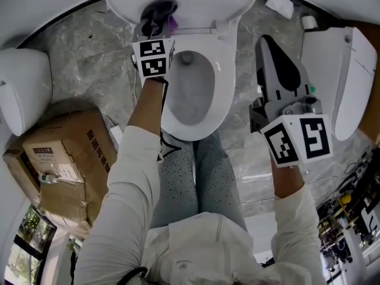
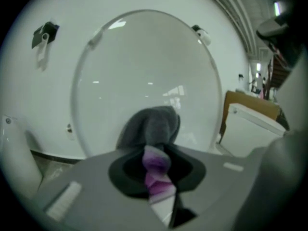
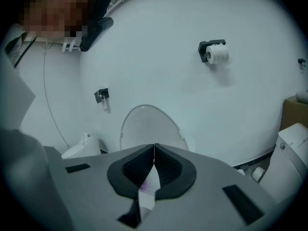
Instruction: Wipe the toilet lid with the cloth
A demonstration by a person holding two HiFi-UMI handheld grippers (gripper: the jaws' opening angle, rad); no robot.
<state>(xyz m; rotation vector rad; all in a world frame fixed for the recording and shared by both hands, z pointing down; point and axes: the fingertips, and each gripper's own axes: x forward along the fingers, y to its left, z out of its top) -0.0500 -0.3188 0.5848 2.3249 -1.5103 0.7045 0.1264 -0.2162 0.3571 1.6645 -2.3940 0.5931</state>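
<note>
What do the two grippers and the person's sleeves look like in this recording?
The left gripper and the right gripper are alike: a matte grey shell tapering toward black fingers. Each carries a white cube printed with black square markers on its faces. No cables show on either one. The person wears long white sleeves.
</note>
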